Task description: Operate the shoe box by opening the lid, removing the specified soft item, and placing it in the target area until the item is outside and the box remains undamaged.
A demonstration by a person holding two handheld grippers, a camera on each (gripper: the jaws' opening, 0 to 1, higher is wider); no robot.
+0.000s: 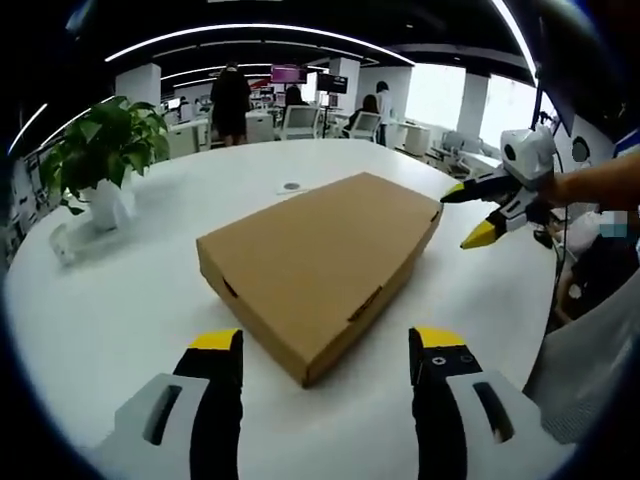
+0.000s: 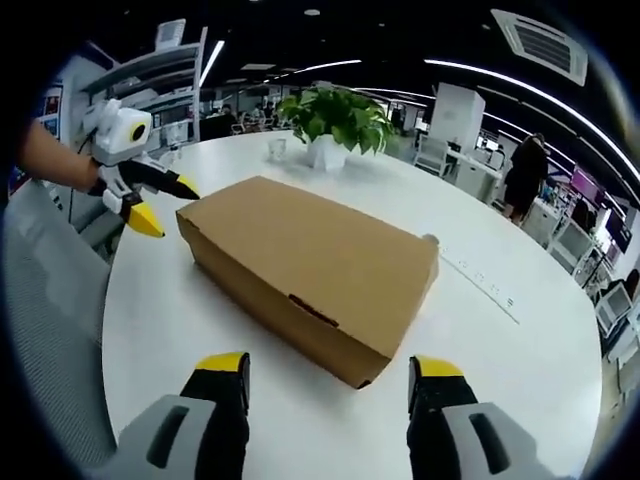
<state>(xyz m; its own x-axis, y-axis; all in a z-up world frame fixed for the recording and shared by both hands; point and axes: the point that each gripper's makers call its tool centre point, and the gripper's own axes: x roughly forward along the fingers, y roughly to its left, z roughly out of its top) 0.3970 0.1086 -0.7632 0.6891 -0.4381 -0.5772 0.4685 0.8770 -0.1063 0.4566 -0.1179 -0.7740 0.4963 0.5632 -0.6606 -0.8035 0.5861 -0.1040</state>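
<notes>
Nearest to me: my left gripper [image 1: 325,350], black jaws with yellow tips, spread wide with nothing between them, hovering over the white table [image 1: 120,300]
Left jaws versus box: the near corner of the shoe box [image 1: 320,260] sits just beyond the gap between my two tips, not touching either
Right gripper: in the right gripper view my right gripper [image 2: 330,375] also stands wide apart and holds nothing; a corner of the box lies just ahead of the gap
Right gripper seen from the left gripper view: it comes in from the right [image 1: 470,215], yellow tips parted, close beside the far corner of the box
Left gripper seen from the right gripper view: it enters from the left [image 2: 165,203], tips parted, just beside the box's far-left corner
Shoe box: plain brown cardboard, lid shut flat, lying on the table between my two grippers
Soft item: I cannot see it; the lid is closed
Potted plant: green leaves in a white pot [image 1: 105,160], standing on the table well apart from the box
Small round disc: set in the tabletop [image 1: 291,186] beyond the box
Background: office desks, chairs and people standing far behind the table
</notes>
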